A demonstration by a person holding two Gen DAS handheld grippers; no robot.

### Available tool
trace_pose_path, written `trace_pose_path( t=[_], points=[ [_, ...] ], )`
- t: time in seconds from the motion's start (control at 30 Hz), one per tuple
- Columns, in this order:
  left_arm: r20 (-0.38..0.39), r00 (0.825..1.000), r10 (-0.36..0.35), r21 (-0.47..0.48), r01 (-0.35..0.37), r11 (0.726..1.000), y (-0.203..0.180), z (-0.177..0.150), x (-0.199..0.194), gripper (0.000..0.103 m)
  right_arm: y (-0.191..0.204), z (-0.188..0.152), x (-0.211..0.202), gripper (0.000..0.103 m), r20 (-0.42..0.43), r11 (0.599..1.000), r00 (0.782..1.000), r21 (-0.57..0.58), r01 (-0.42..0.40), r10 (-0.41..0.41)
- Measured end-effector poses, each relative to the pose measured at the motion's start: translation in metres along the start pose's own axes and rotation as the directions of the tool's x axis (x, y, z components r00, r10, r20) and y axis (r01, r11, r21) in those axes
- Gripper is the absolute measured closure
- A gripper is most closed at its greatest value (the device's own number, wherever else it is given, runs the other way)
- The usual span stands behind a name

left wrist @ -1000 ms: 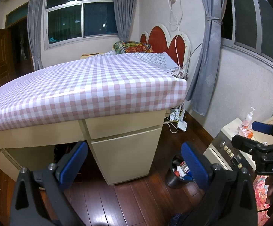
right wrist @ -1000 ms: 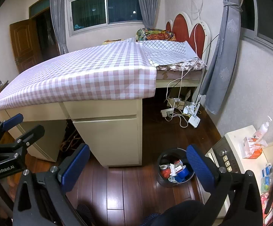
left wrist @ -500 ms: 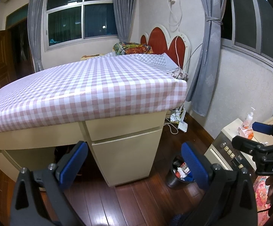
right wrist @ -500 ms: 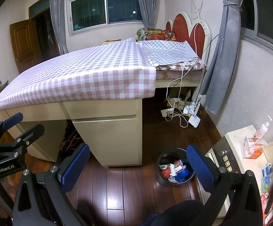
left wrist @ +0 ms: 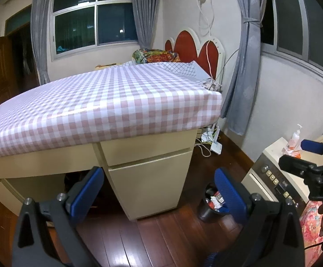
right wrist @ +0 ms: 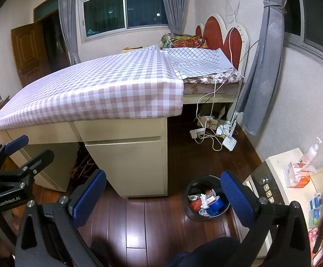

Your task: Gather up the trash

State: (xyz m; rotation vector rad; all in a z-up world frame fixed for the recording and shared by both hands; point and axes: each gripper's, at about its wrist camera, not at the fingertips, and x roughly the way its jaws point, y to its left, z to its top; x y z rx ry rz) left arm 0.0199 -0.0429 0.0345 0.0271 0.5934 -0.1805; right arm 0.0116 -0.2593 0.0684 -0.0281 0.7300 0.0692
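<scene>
The trash bin (right wrist: pixel 207 200), full of wrappers, stands on the wood floor (right wrist: pixel 152 222) just beside the desk cabinet (right wrist: pixel 128 166), under the checked tablecloth (right wrist: pixel 94 89). Both grippers hover above it, side by side: left gripper (left wrist: pixel 159 193) and right gripper (right wrist: pixel 163 195) spread wide, gripping nothing.

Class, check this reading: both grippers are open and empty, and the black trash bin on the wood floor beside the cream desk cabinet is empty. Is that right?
One detail is wrong. The trash bin is not empty: the right wrist view shows red, white and blue litter inside it. The rest holds: the left gripper and right gripper are open and empty, and the bin stands on the wood floor beside the desk cabinet.
</scene>
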Motion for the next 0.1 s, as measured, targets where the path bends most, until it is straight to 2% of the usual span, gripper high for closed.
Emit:
trace_pose_path(
  t=[0.1],
  points=[
    [-0.007,1.0,0.001,0.0,-0.001,1.0,0.0007,-0.0005,0.0007,0.002,0.0002,0.0006,0.001,0.0,0.001,1.0,1.0,0.002,0.002,-0.002]
  ],
)
